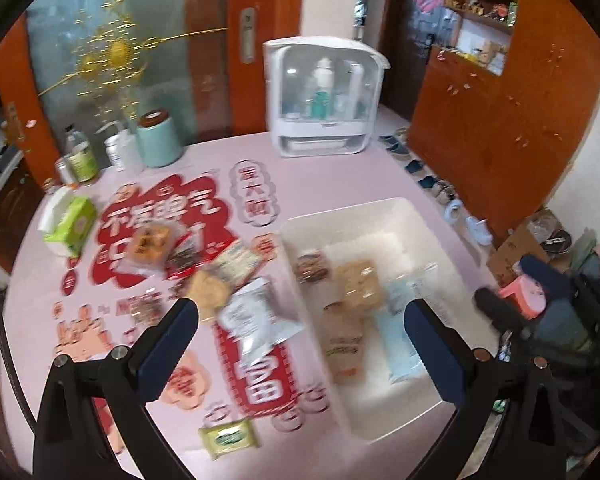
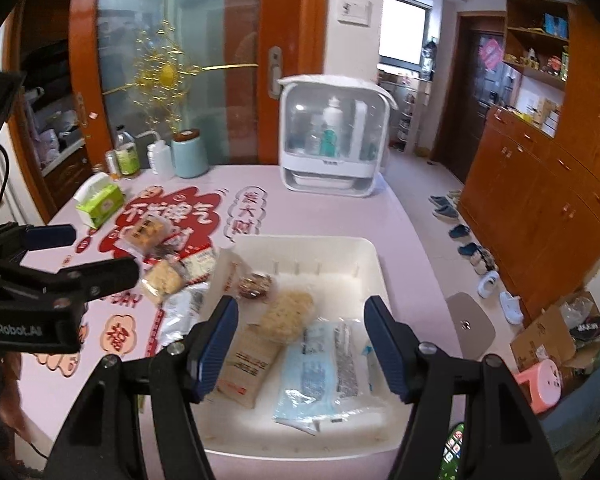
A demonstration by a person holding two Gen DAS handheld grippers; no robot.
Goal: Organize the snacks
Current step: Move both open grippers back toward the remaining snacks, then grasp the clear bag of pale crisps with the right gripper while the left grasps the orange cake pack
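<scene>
Snacks [image 2: 288, 312] in white bin [image 2: 364, 254]

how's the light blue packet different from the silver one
The light blue packet lies inside the white bin; the silver packet lies on the tablecloth outside it. The blue one is long and flat among other snacks; the silver one is squarer, crinkled and partly covers a beige snack. Both are sealed packets, and neither is held by a gripper.

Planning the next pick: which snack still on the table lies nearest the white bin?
The silver-white packet, beside the bin's left wall; the other loose snacks lie farther left.
</scene>
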